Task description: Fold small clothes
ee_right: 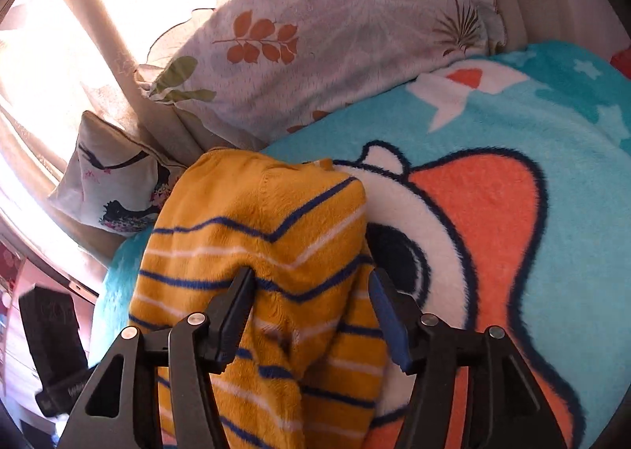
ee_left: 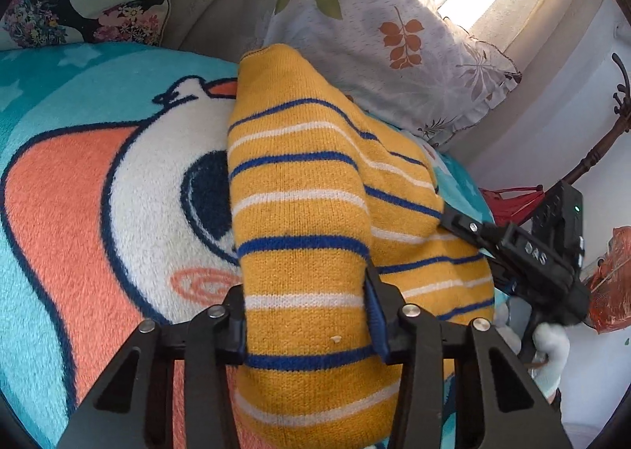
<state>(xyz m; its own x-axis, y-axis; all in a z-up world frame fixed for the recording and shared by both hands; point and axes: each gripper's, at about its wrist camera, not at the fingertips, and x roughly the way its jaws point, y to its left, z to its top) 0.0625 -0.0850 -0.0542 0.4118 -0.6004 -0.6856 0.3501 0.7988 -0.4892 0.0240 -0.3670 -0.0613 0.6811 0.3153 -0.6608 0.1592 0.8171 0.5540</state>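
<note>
Holding a mustard-yellow knitted garment with blue and white stripes point(ee_left: 299, 212) up off a fluffy turquoise blanket printed with a white-and-orange cartoon animal point(ee_left: 79, 212), both claws appear to be part-way through a fold. The left gripper point(ee_left: 305, 315) has its fingers spread fairly wide with a thick band of knit filling the gap; it seems to be bearing the cloth, though whether it truly pinches cannot be told. The right gripper point(ee_right: 311, 307) likewise straddles a bunched fold, its jaws apart, grip uncertain. Next, I judge, the raised edge wants carrying over and laying flat on the blanket, both ends kept level. Only the left view shows the other tool point(ee_left: 524, 251) reaching in from the side; only the right view shows the small cushion with dark figures point(ee_right: 114, 188) beside the leaf-patterned frilled pillow point(ee_right: 315, 34).
</note>
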